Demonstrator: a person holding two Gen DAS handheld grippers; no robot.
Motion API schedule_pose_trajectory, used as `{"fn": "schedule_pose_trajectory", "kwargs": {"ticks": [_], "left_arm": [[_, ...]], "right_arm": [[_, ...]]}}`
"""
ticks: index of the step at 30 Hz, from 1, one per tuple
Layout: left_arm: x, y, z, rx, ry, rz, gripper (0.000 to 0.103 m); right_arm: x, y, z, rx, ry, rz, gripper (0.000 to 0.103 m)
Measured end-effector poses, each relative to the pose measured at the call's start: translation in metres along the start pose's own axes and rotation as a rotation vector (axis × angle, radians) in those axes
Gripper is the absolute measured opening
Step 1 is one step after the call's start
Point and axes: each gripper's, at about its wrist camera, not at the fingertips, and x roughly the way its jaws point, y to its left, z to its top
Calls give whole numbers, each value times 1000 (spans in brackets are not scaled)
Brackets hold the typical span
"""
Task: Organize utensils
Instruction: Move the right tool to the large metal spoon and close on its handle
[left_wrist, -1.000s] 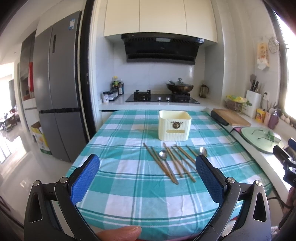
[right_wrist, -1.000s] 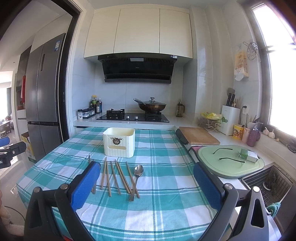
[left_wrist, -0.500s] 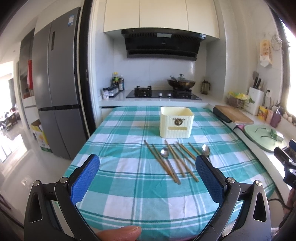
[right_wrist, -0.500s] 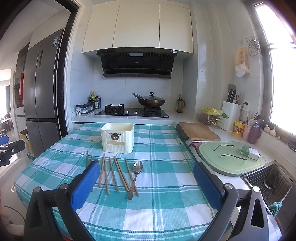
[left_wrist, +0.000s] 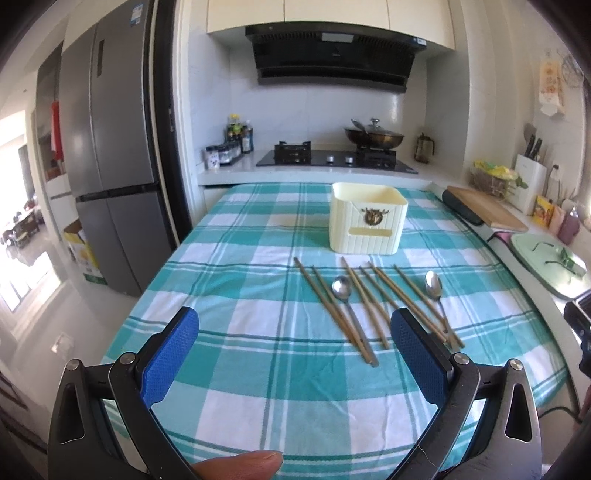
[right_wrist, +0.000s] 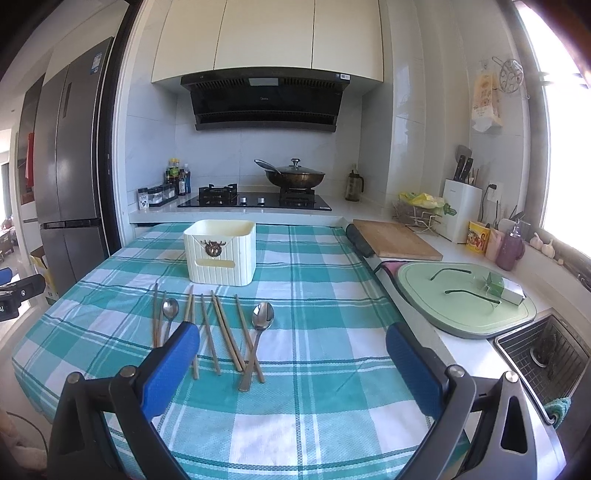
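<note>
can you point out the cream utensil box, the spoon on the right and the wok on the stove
cream utensil box (right_wrist: 221, 258), right wrist view, on its front wall.
spoon on the right (right_wrist: 262, 316), right wrist view, on its bowl.
wok (right_wrist: 295, 178), right wrist view, on its dark side under the lid.

- Strong daylight pours in from the window (right_wrist: 561, 122), blown out to white, right of the range hood (right_wrist: 266, 99).
- The refrigerator (left_wrist: 107, 155), left of the hood, shows soft glare.
- Fisheye bending curves walls and cabinets; corners vignette to black.
- Focus stays sharp, without motion blur.
</note>
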Motion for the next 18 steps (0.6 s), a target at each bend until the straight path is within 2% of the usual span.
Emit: {"fn": "schedule_pose_trajectory", "kwargs": {"ticks": [4, 9, 15, 18], "left_arm": [[36, 0, 1, -21, 46, 7, 103], [93, 3, -2, -93, 143, -5, 103], [174, 4, -6, -140, 238, 62, 103], [202, 0, -9, -141, 270, 88, 103]], "right_arm": [[24, -5, -5, 10, 51, -10, 103], [48, -12, -12, 16, 81, -15, 103], [83, -16, -23, 25, 141, -28, 103], [91, -16, -26, 23, 162, -23, 103]]}}
